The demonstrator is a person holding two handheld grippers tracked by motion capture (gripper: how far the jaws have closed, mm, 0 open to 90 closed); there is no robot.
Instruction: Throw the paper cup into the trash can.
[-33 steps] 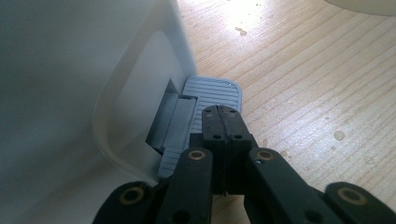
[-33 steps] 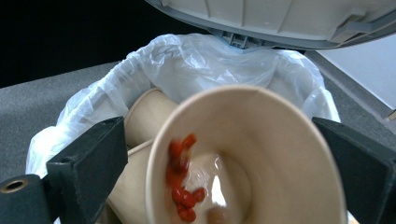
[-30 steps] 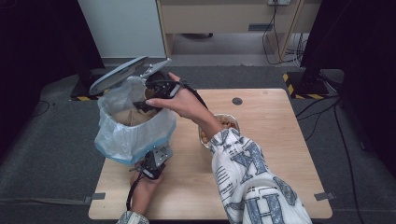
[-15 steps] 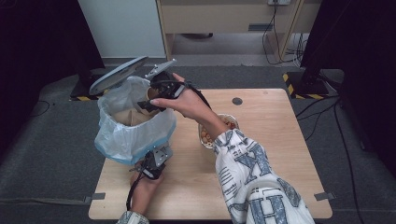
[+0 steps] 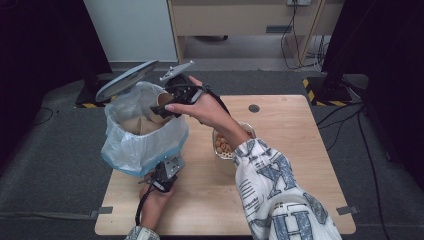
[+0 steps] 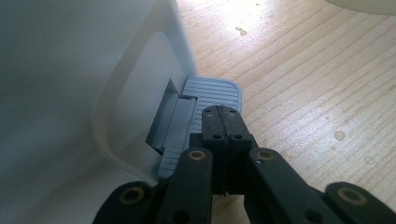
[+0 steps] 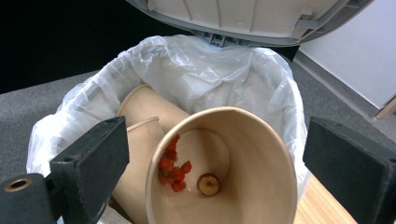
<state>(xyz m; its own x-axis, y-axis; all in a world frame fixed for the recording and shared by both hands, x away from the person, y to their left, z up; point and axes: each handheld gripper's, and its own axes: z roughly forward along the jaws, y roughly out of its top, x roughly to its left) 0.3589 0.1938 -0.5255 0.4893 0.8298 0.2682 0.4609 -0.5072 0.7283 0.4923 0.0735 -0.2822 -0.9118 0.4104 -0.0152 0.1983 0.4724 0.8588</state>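
Observation:
A white pedal bin lined with a clear bag stands at the table's left, its grey lid raised. My right gripper is shut on a brown paper cup and holds it tilted over the bin's mouth. Red scraps and a round nut lie inside the cup. Other paper cups rest in the bag. My left gripper is shut, with its tips on the bin's grey ribbed pedal. The same left gripper sits at the front foot of the bin.
A pale bowl of nuts stands just right of the bin, under my right forearm. The wooden table stretches to the right, with a small dark disc near its far edge. Dark floor surrounds the table.
My right gripper with the cup has shifted a little over the bin. The left gripper and the raised lid stand as before.

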